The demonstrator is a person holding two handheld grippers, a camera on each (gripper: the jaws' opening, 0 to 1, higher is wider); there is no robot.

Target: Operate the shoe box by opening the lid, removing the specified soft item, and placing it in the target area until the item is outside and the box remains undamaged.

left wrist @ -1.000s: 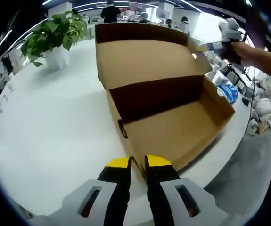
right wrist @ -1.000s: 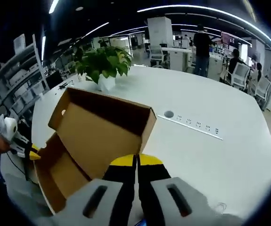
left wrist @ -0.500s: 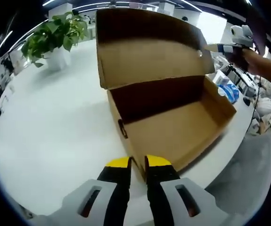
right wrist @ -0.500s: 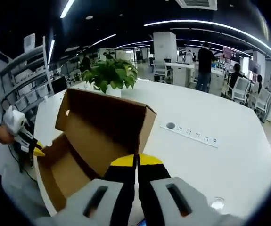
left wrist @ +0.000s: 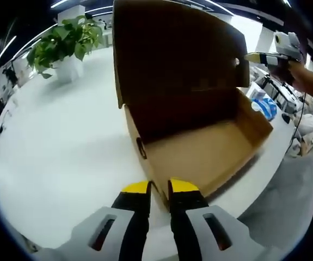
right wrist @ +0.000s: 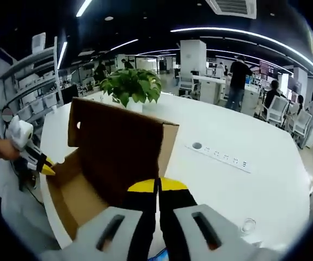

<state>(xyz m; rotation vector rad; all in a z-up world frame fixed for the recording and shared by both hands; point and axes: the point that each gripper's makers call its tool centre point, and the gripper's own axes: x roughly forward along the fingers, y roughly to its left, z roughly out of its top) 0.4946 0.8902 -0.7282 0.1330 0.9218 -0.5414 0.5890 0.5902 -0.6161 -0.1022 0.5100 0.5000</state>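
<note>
A brown cardboard shoe box stands open on the white table. Its inner floor, where it shows, is bare cardboard. The lid rises nearly upright from the far wall, its inside in shadow. My left gripper is shut on the box's near corner wall. At the lid's right corner flap my right gripper holds on. In the right gripper view the right gripper is shut on the lid edge, and the left gripper pinches the box corner at the left.
A potted green plant stands on the table beyond the box, also the plant behind the lid. A socket strip is set into the tabletop. The table edge runs close past the box, with blue-white packs below. People stand far back.
The lid has swung forward from leaning back to nearly upright, carried by the right gripper, which rose with it. The left gripper and the box base have stayed in place.
</note>
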